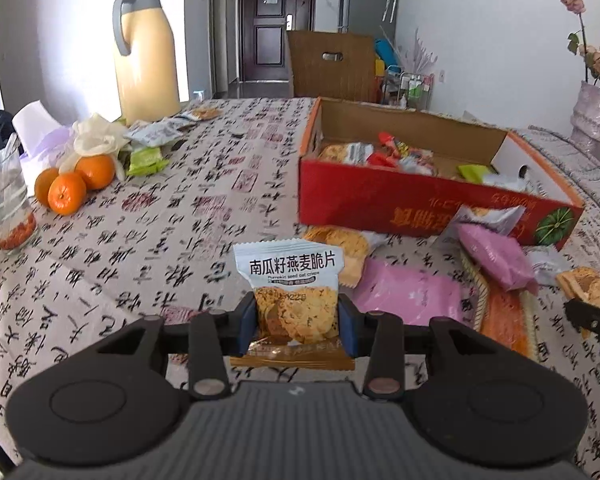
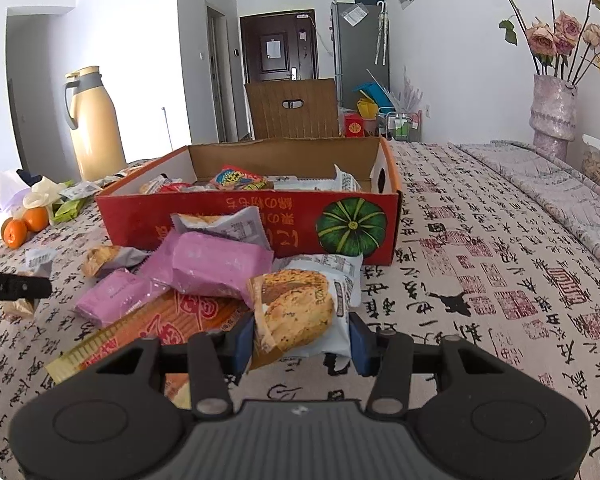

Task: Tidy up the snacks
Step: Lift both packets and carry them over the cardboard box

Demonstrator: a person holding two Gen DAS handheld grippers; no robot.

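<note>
My left gripper [image 1: 296, 316] is shut on a white and orange oat crisp packet [image 1: 290, 276], holding it upright just above the patterned tablecloth. My right gripper [image 2: 302, 336] is shut on a similar oat crisp packet [image 2: 296, 312] at the near edge of a snack pile. That pile holds pink packets [image 2: 216, 264], more crisp packets and a long orange packet [image 2: 168, 320]. It lies in front of the open red cardboard box [image 2: 220, 216], which holds several snacks. In the left wrist view the box [image 1: 380, 200] stands ahead to the right, beyond the held packet.
A yellow thermos jug [image 1: 146, 52], oranges [image 1: 76, 184], a glass [image 1: 4, 200] and small snack packets [image 1: 152, 136] crowd the far left of the table. A pink vase with flowers [image 2: 552, 116] stands at the far right. A wooden chair [image 1: 332, 64] is behind the box.
</note>
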